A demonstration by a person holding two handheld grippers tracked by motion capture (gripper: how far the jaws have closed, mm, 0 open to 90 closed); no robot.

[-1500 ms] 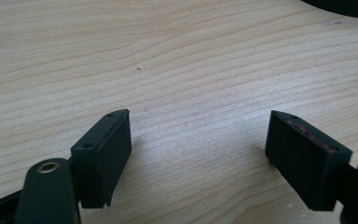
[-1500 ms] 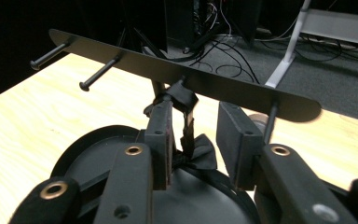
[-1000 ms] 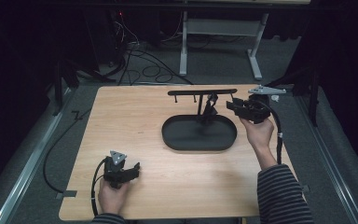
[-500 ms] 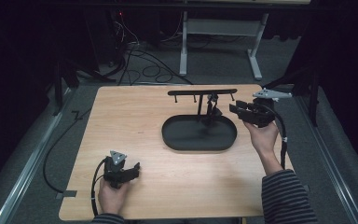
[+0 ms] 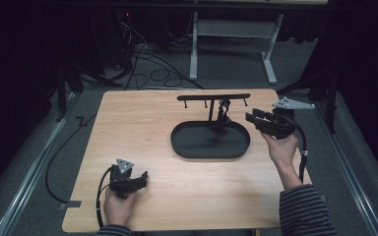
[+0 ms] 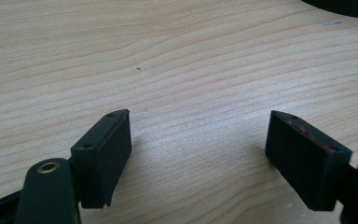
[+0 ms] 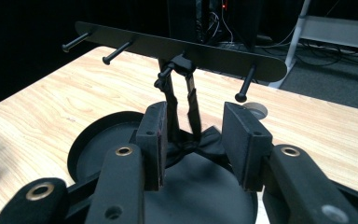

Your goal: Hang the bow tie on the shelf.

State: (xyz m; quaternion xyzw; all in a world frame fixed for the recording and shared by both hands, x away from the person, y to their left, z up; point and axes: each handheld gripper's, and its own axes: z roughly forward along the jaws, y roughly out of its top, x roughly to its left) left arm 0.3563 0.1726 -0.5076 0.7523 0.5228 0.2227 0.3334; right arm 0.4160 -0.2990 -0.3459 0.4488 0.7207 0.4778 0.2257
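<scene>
A: Right gripper view first: the right gripper [image 7: 191, 140] has its jaws about half open with nothing clamped. Framed in the gap, a little beyond the tips, hangs a black bow tie [image 7: 196, 140] by its strap from a peg on the stand [image 7: 182, 46].

B: So the pads aren't on it?

A: I see no contact. The bow sits just past them, over the near edge of the black oval tray [image 7: 98, 140].

B: Which way does the tie lie?

A: The strap runs up and down from the peg under the crossbar; the bow itself spreads side to side at the bottom, roughly across the line of the jaws. So the long axis of the whole thing is vertical, and the bow points along the crossbar.

B: And from the high view?

A: There the right gripper [image 5: 256, 119] is at the tray's right end, pointing left at the tie [image 5: 221, 114] near the stand's post. The coming move looks like a short push straight ahead, then closing on the bow or the strap.

B: The other hand?

A: The left gripper [image 5: 139, 180] rests low on the bench [image 5: 142, 123] near the front left corner, well apart from the stand. Its own view shows its jaws [image 6: 198, 154] wide open over bare wood. The right one is much the nearer.
</scene>
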